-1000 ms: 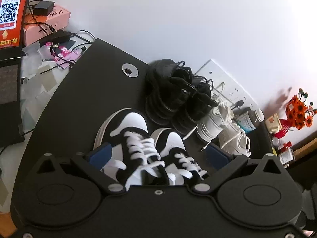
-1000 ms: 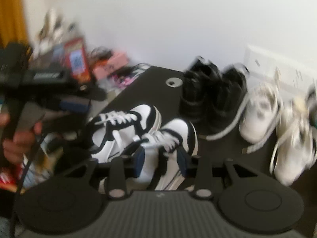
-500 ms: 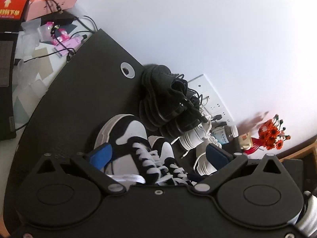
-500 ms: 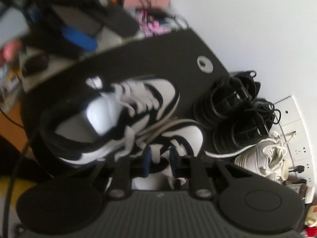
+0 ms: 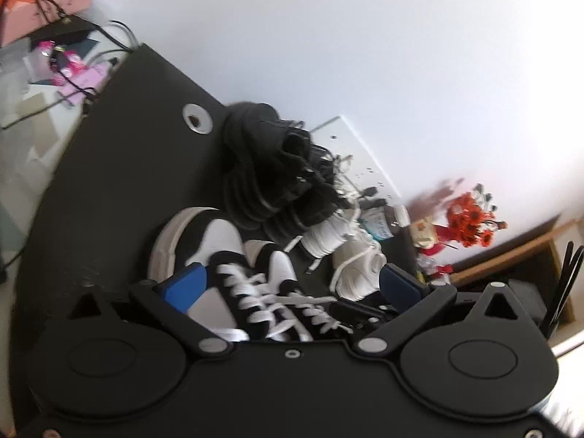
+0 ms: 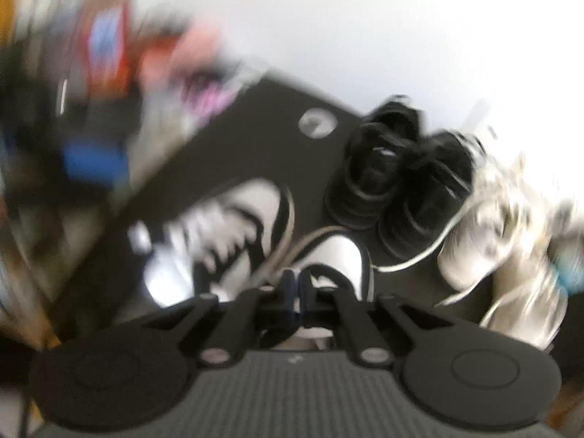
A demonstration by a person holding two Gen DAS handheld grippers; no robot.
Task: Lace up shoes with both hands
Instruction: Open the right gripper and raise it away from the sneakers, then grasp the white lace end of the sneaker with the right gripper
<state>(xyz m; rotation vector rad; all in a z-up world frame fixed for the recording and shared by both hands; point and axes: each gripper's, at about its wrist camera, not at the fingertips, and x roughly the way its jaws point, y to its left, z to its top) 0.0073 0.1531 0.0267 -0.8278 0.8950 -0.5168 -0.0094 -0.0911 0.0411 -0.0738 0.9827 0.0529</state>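
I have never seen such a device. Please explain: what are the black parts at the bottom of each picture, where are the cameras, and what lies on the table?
A person holds a two-finger gripper in each hand, and each gripper carries a camera that looks along its fingers. The left gripper is open, its blue pads wide apart. The right gripper is shut; the blur hides whether it pinches a lace. On the black table stand black-and-white sneakers nearest, then black shoes and white shoes.
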